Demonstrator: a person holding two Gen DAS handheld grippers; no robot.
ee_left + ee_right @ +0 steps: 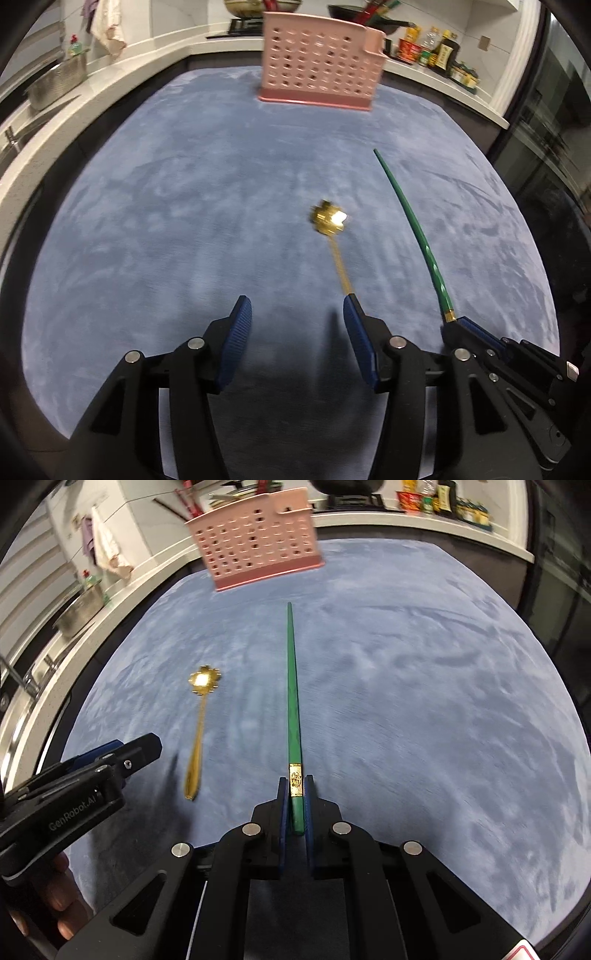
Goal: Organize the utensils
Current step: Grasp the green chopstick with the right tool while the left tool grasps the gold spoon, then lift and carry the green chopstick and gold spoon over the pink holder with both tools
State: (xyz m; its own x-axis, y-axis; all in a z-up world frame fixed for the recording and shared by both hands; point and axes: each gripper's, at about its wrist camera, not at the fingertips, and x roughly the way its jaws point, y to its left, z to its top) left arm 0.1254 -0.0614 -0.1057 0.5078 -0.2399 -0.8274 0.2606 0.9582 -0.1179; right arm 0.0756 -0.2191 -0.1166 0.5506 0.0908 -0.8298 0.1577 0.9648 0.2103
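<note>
A person stands at a table covered in a soft blue-grey plush cloth (184, 206), holding a black two-finger gripper in each hand. The right gripper (295, 797) has its blue-padded fingers pressed together on the thick end of a long, thin green chopstick with a gold band (292, 686). The chopstick juts straight forward from the jaws, its narrow tip pointing toward a pink perforated plastic utensil basket (258, 542) standing at the far edge of the cloth. Whether the chopstick's length rests on the cloth or hangs just above it cannot be told.

The left gripper (297, 314) has its fingers spread wide apart and holds nothing. It hovers near the handle end of a slim gold metal spoon with a flower-shaped bowl (330, 225), which lies flat on the cloth between the two grippers, well short of the basket.

Several things could go wrong. The chopstick is pinched only at one end, so a quick swing could make it pivot or slip out. Its long reach means the tip may strike the basket wall instead of dropping in. The thin spoon handle lies low in the plush, so the left fingers may close on cloth or push the spoon aside. The grippers are close and could collide.
</note>
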